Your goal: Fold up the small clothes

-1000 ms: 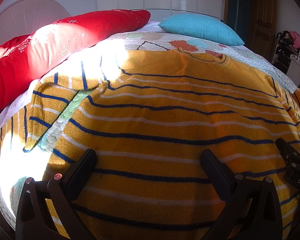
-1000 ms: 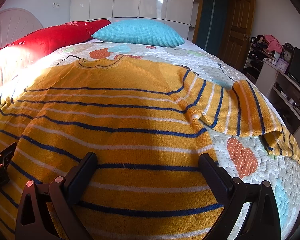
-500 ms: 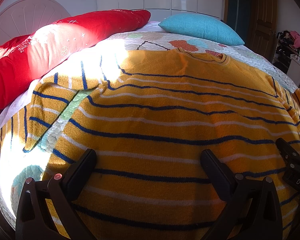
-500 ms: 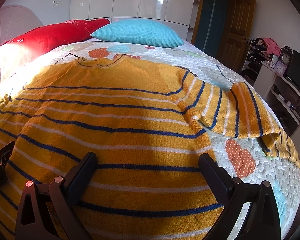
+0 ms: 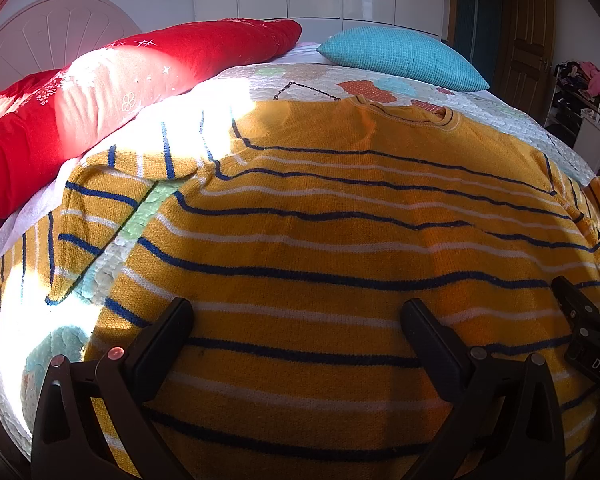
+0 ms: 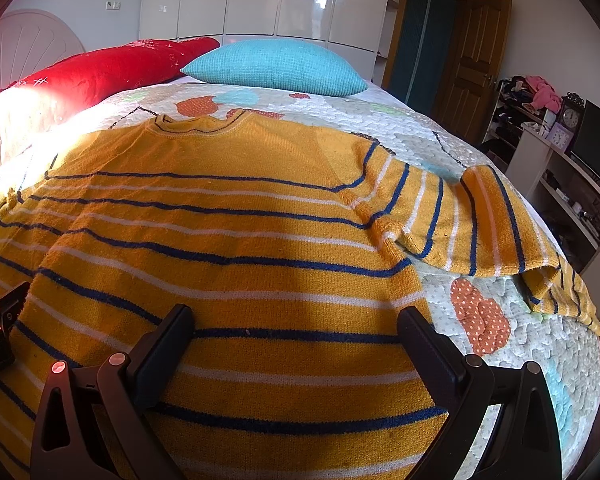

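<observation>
both tools are matte black plastic. the left gripper [image 5: 296, 320] has two flat wedge-shaped fingers [image 5: 162, 340] on ribbed triangular brackets, fixed with silver and reddish screws. the right gripper [image 6: 294, 324] looks identical; white lettering marks its body.

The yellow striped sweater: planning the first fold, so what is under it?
The sweater lies spread on a quilted bedspread with orange and teal patches. What the bedspread looks like beneath the sweater's body is covered.
</observation>
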The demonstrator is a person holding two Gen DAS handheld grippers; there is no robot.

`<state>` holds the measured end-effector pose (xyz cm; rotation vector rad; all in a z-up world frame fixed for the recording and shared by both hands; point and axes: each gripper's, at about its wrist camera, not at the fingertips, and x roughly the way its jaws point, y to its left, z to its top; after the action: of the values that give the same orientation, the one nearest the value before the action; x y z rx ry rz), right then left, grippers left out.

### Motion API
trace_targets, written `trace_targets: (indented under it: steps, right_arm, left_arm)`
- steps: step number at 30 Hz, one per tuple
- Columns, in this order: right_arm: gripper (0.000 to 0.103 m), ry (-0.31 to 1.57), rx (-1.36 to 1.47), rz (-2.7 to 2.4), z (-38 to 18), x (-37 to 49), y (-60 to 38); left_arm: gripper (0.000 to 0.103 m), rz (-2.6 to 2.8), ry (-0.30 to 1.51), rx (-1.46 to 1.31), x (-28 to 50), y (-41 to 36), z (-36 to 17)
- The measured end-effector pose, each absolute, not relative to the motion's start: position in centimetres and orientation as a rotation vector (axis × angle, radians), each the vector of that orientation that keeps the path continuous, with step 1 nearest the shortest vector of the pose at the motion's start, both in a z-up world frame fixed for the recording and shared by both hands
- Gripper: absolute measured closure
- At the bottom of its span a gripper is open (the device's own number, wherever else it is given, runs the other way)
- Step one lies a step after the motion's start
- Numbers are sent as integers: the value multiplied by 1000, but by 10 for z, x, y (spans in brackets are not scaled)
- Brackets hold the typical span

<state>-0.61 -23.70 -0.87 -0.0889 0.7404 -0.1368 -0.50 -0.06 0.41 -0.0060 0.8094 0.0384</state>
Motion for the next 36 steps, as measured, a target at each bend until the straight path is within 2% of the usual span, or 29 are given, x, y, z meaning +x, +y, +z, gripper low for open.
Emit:
trace_targets:
  steps: [36]
  right_arm:
    - [0, 699, -217, -227, -8, -11, -217]
  left_arm:
    - [0, 59, 803, 19, -6, -2, 3]
